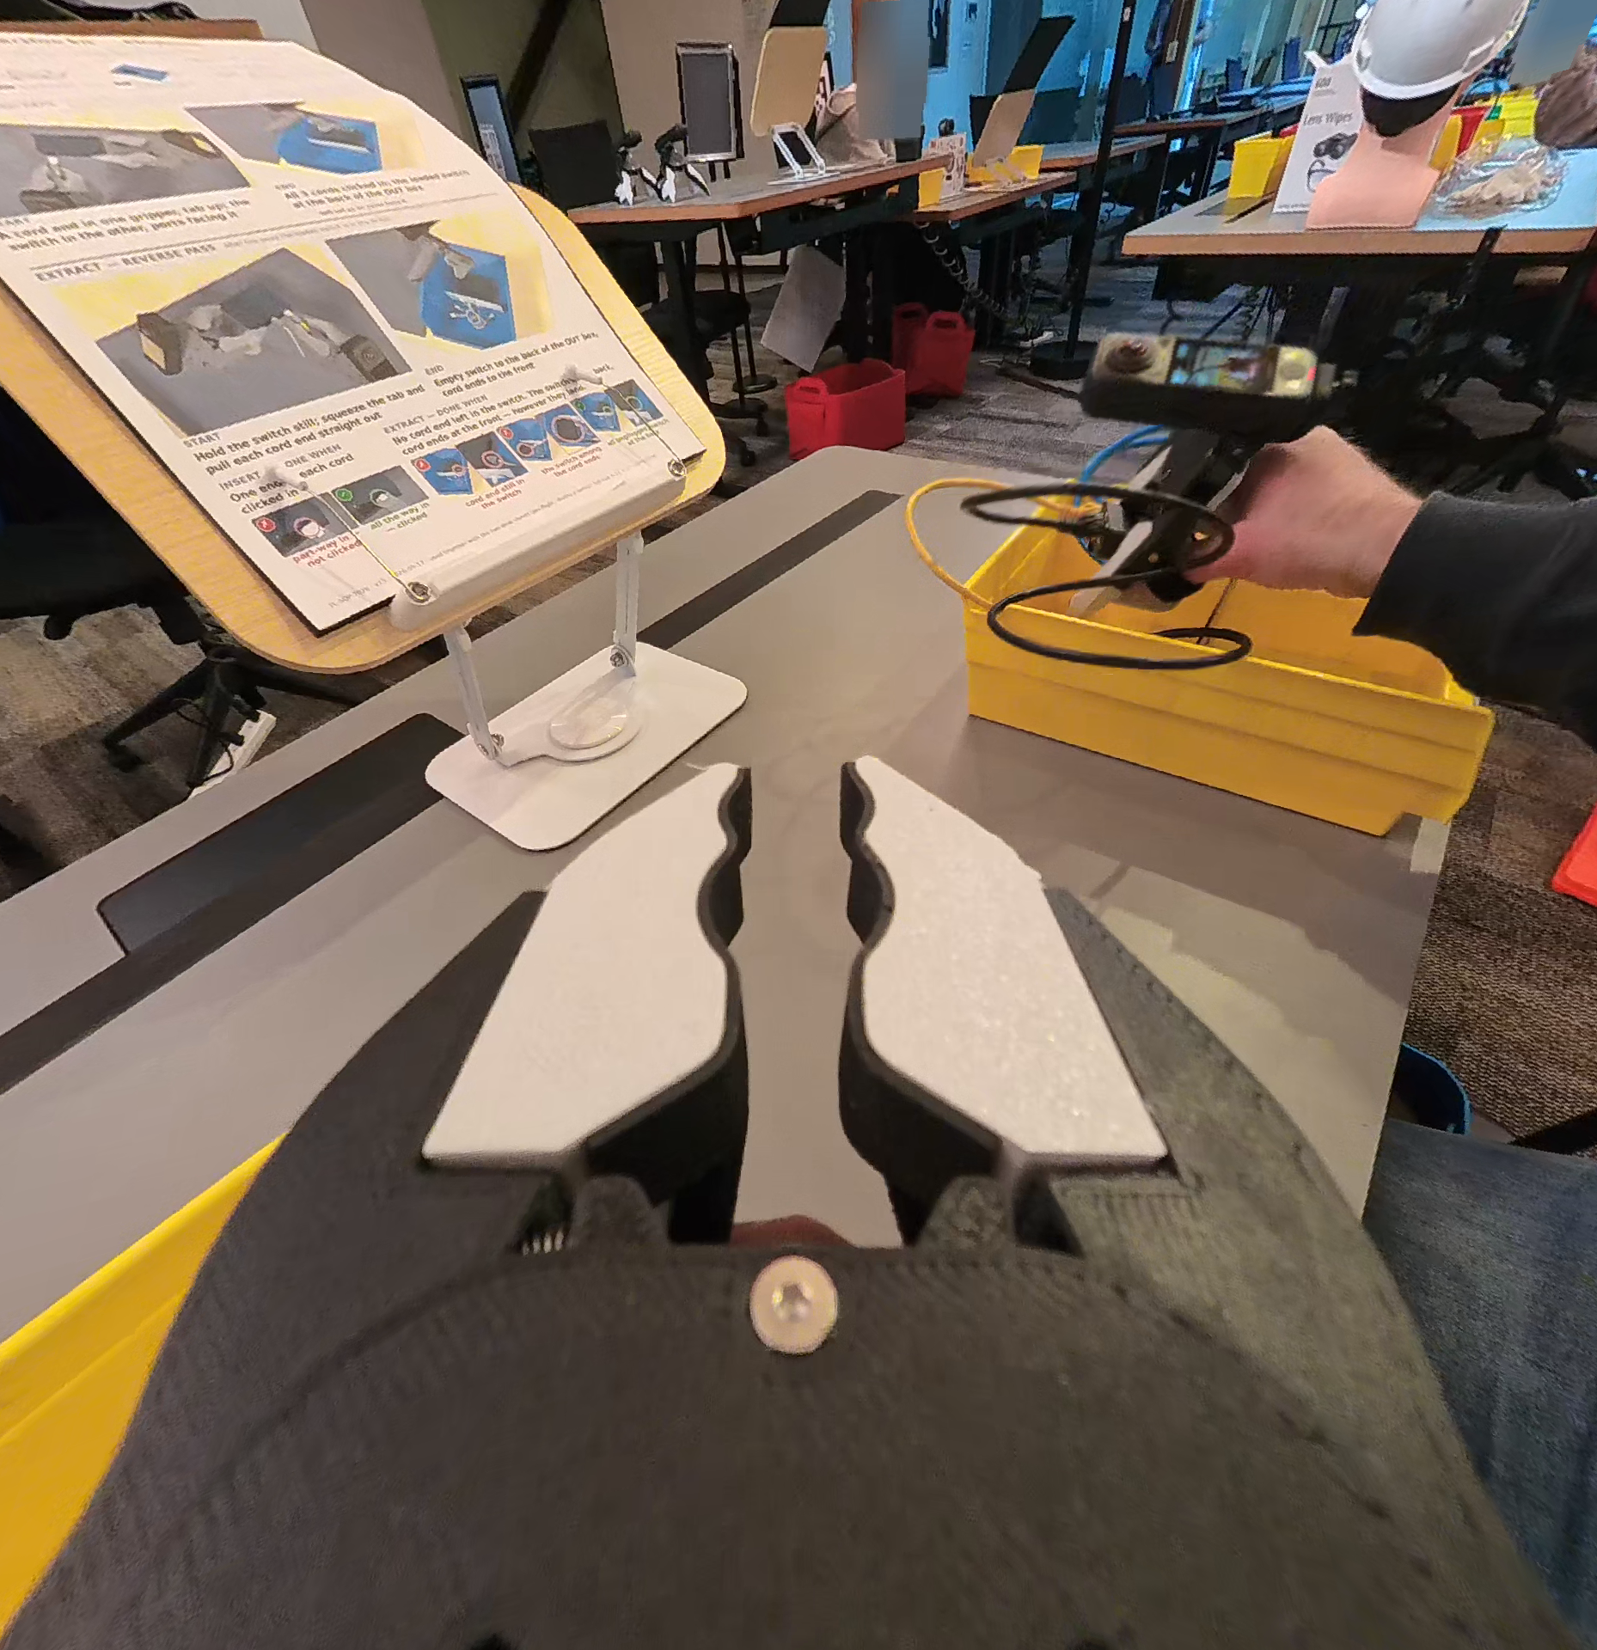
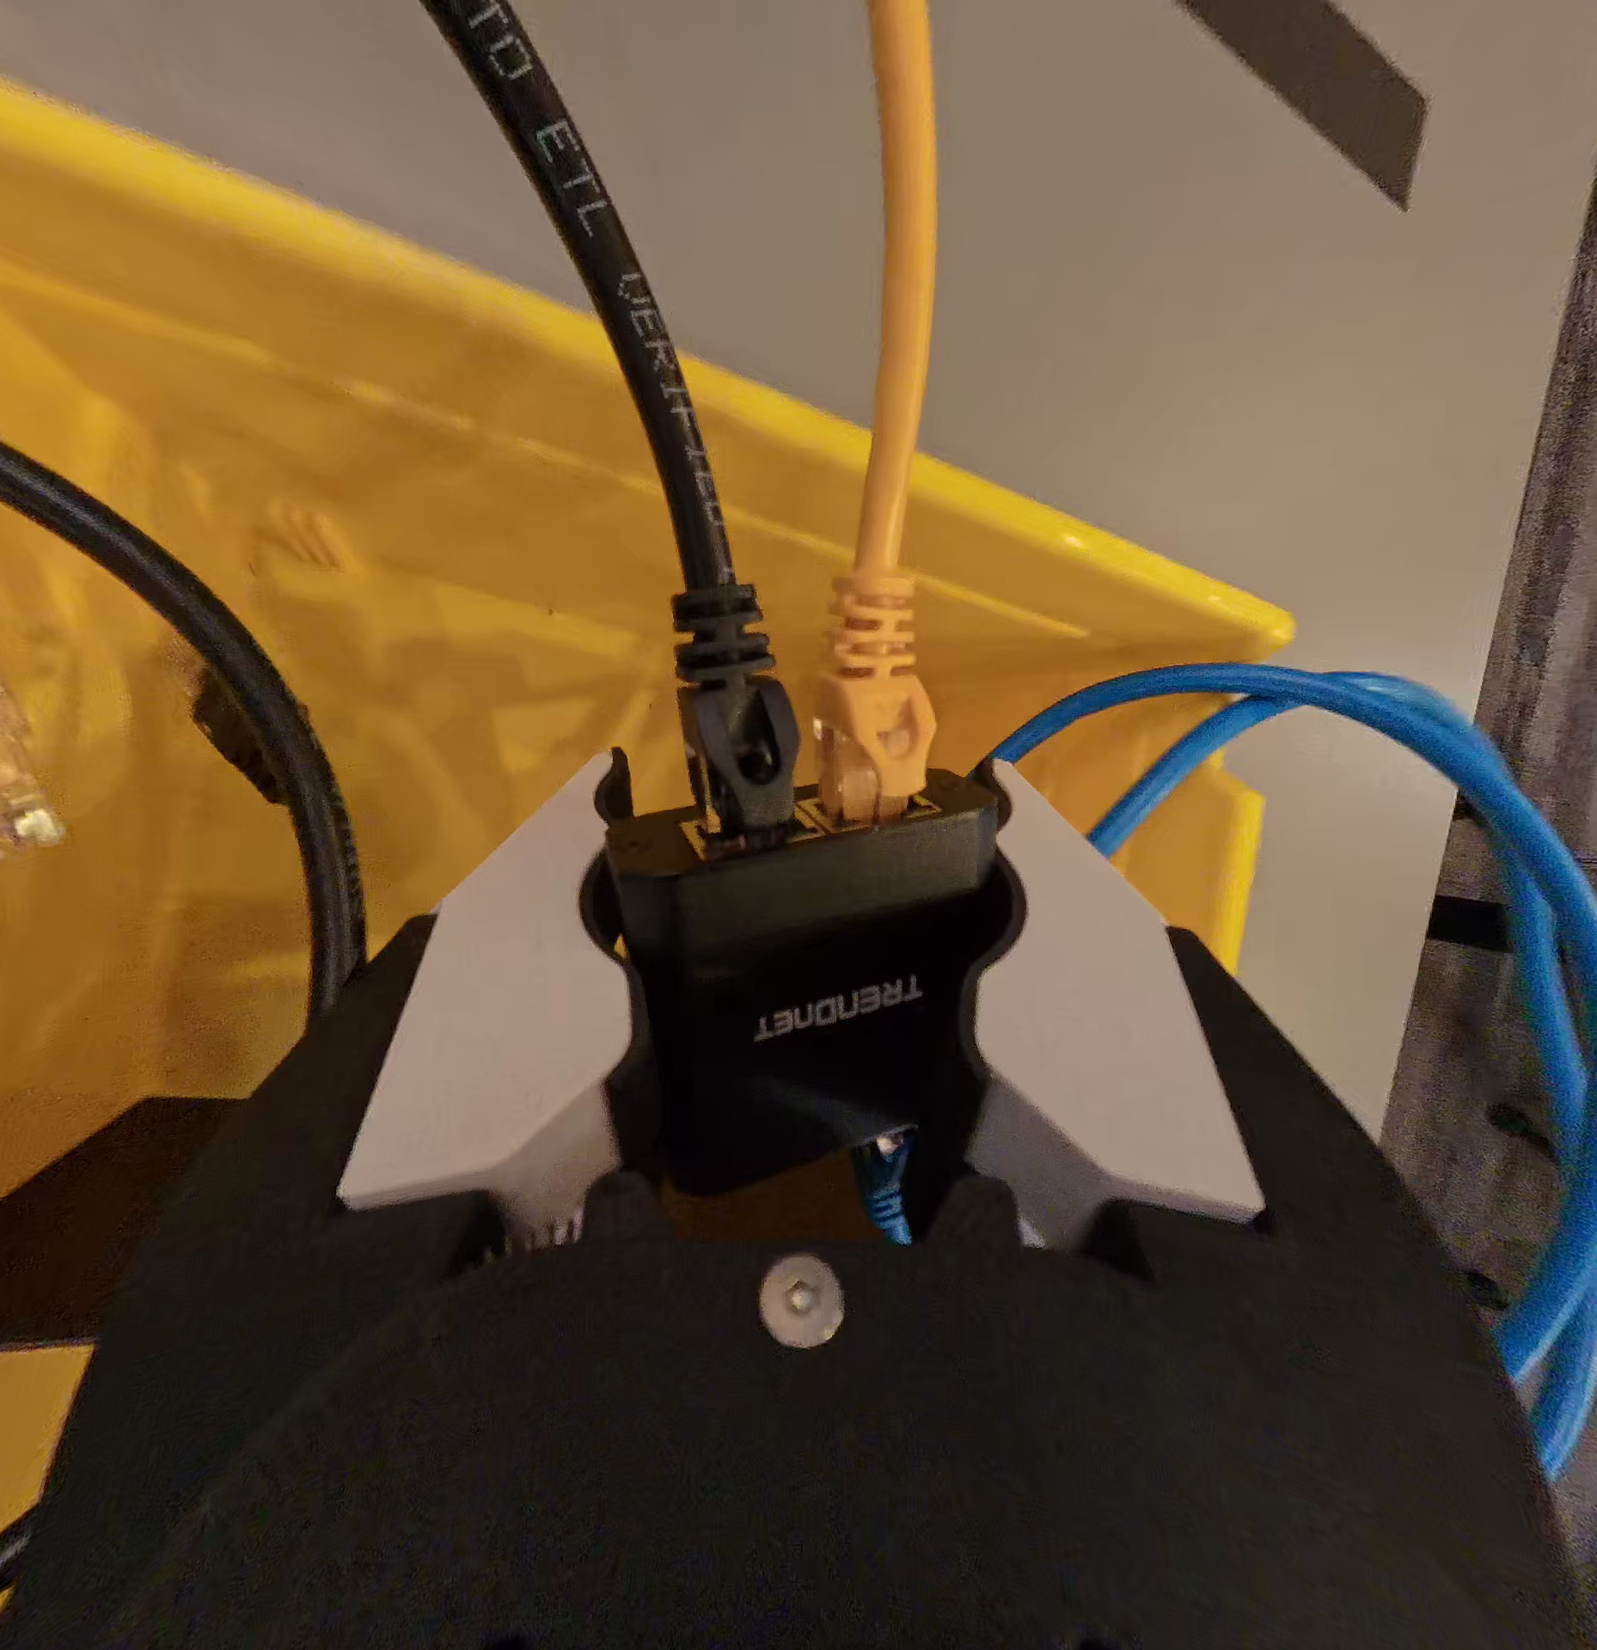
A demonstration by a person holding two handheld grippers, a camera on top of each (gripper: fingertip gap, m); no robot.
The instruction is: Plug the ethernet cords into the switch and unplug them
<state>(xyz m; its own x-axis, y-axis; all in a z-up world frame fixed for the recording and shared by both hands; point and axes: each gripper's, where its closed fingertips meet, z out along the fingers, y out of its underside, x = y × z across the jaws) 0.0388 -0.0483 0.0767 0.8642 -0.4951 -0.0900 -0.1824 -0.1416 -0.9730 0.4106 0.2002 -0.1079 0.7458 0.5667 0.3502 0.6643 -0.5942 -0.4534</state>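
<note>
My right gripper (image 2: 808, 777) is shut on a small black switch (image 2: 804, 964), held over a yellow bin (image 2: 331, 500). A black cord (image 2: 741, 741) and a yellow cord (image 2: 875, 741) are plugged into its front ports. A blue cord (image 2: 1420, 804) loops off to the right, and its end shows under the switch. In the left wrist view the right gripper (image 1: 1125, 554) hangs above the yellow bin (image 1: 1224, 723) with the black cord (image 1: 1090, 625) and yellow cord (image 1: 938, 545) looping from it. My left gripper (image 1: 793, 786) is open and empty over the grey table (image 1: 866, 643).
A stand with an instruction sheet (image 1: 331, 357) sits at the table's left on a white base (image 1: 589, 750). Another yellow bin's edge (image 1: 107, 1321) is at the near left. A person's hand and sleeve (image 1: 1366, 554) hold the right gripper. Desks and chairs fill the room behind. Some 50 centimeters of space lies between my two pairs of fingers.
</note>
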